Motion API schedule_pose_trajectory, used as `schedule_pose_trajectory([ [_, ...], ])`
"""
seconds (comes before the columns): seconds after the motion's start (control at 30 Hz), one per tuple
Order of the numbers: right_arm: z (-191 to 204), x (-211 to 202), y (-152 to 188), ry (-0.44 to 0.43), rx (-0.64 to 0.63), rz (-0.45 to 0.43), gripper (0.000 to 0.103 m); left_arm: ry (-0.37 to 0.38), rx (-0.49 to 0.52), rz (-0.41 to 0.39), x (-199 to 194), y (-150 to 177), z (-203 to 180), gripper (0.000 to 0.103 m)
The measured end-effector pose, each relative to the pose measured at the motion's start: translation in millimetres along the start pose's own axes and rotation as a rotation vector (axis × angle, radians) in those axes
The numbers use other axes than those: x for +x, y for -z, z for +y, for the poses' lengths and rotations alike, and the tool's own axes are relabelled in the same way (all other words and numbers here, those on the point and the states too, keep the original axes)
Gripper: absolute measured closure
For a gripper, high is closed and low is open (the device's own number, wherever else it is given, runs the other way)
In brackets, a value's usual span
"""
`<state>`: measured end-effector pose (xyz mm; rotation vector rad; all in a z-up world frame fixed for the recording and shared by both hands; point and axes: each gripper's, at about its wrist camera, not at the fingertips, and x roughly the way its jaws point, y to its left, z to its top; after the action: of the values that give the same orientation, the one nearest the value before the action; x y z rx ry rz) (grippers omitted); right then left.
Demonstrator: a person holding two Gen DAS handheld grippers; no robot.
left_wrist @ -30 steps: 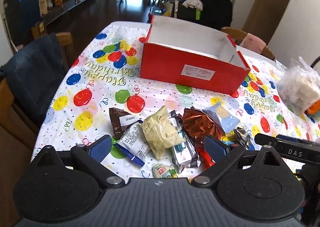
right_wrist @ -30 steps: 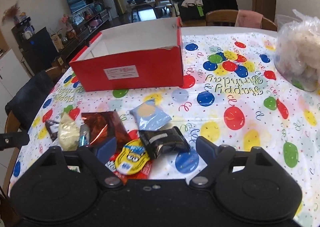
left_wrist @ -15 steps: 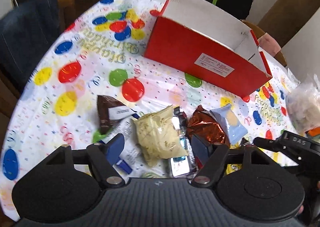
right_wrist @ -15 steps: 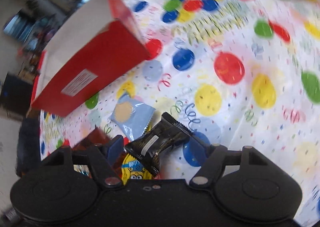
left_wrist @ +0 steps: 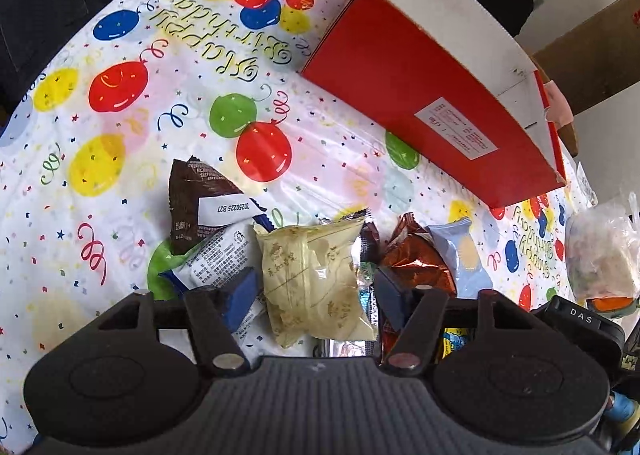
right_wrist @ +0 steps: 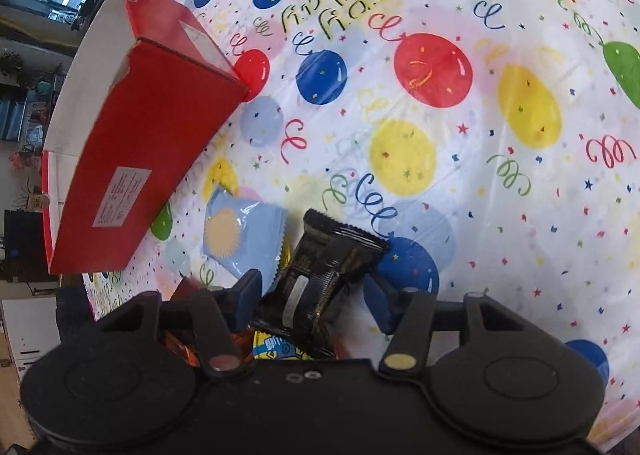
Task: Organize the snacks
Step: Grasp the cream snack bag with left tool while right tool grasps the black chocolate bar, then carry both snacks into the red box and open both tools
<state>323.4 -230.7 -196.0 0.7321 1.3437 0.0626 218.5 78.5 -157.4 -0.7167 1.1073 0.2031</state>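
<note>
the left gripper (left_wrist: 316, 291) straddles a pale yellow snack packet (left_wrist: 316, 275), jaws apart on either side, with the red box (left_wrist: 420, 95) beyond.

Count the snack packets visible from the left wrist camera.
6 clearly, more may hide below: brown packet far left, white-blue packet beside it, cream packet between the left tongs, copper foil packet, light-blue packet right, yellow packet underneath.

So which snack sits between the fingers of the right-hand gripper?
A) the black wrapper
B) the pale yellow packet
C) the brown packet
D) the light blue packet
A: in the right wrist view the black wrapper lies between the blue pads of the right gripper, the light blue packet beside it.
</note>
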Motion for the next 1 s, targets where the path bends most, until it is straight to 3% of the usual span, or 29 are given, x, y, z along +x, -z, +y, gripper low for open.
schedule_pose_trajectory([
  [0.23,-1,0,0,-0.015,-0.008,-0.001,0.064,-0.015,0.005,0.005,4,1,1,0.058],
  [0.53,-4,-13,6,-0.041,-0.062,-0.035,0.069,-0.01,0.012,-0.026,-2,5,4,0.072],
  [1.0,36,-69,29,-0.097,-0.397,-0.183,0.069,-0.031,0.045,-0.082,-33,15,8,0.079],
])
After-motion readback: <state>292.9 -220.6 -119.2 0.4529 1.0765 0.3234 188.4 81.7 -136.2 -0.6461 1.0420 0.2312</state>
